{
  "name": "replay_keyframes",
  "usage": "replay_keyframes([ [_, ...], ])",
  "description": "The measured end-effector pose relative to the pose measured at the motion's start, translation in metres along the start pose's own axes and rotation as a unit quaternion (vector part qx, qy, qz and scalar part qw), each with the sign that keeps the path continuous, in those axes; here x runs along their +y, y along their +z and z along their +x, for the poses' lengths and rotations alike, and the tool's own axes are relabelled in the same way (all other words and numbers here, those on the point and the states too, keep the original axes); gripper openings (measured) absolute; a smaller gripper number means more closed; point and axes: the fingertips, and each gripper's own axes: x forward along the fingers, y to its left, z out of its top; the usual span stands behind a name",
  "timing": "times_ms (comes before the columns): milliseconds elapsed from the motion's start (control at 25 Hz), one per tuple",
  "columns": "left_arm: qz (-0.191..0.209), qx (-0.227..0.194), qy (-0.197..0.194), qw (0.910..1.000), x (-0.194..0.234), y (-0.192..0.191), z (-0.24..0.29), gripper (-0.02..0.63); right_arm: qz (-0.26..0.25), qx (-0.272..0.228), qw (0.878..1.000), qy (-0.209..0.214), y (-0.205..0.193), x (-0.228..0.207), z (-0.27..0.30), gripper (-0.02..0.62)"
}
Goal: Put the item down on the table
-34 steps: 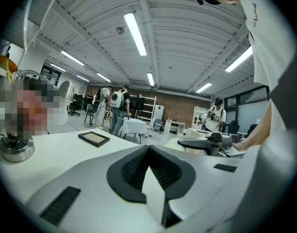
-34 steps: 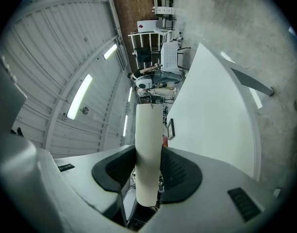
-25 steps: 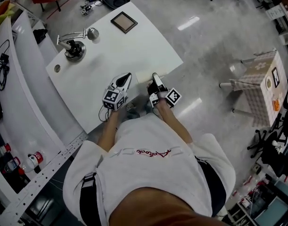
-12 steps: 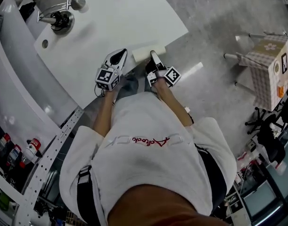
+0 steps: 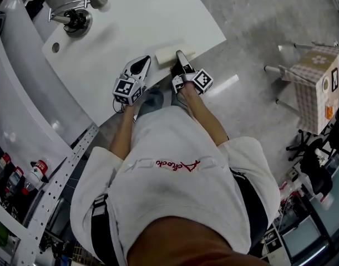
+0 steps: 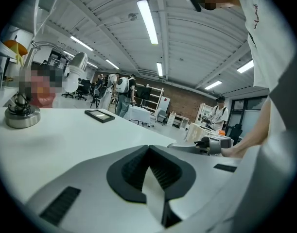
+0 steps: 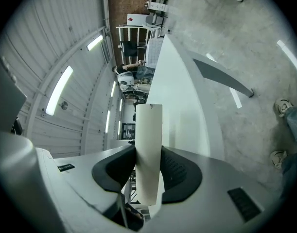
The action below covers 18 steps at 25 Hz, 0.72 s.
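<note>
A flat cream slab (image 5: 168, 54) lies along the near edge of the white table (image 5: 130, 26). My right gripper (image 5: 180, 61) is shut on its right end. In the right gripper view the slab (image 7: 149, 135) stands out straight between the two black pads (image 7: 180, 171) of my right gripper (image 7: 149, 157). The table (image 7: 180, 96) runs off behind it. My left gripper (image 5: 139, 66) hovers just left of the slab over the table edge. Its jaws are shut with nothing in them, as the left gripper view (image 6: 148, 149) shows.
A metal stand with a round base (image 5: 75, 18) stands at the table's far left, and a dark picture frame (image 6: 99, 115) lies farther back. A small table with a checked cloth (image 5: 319, 82) stands on the floor at right. Bottles (image 5: 33, 176) sit on a shelf at lower left.
Both grippers have come a little forward over the table's near edge, and the slab has gone with the right one. The right gripper's hold on it looks the same.
</note>
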Motion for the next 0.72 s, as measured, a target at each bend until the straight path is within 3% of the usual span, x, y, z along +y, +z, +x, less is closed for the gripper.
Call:
replay_keyframes([
  [320,-0.007,-0.016,0.015,0.9997,0.007,0.004,-0.012,0.023,-0.014,-0.012,0.999,-0.046,-0.003,0.006,0.034,0.148],
  [480,-0.01,-0.022,0.017,0.9996,0.008,0.005,-0.015,0.023,0.006,-0.03,0.997,-0.072,-0.002,0.0,0.034,0.146],
  [720,-0.007,-0.026,0.012,0.9996,0.005,0.008,-0.013,0.023,0.02,-0.03,0.996,-0.077,-0.004,-0.003,0.033,0.147],
])
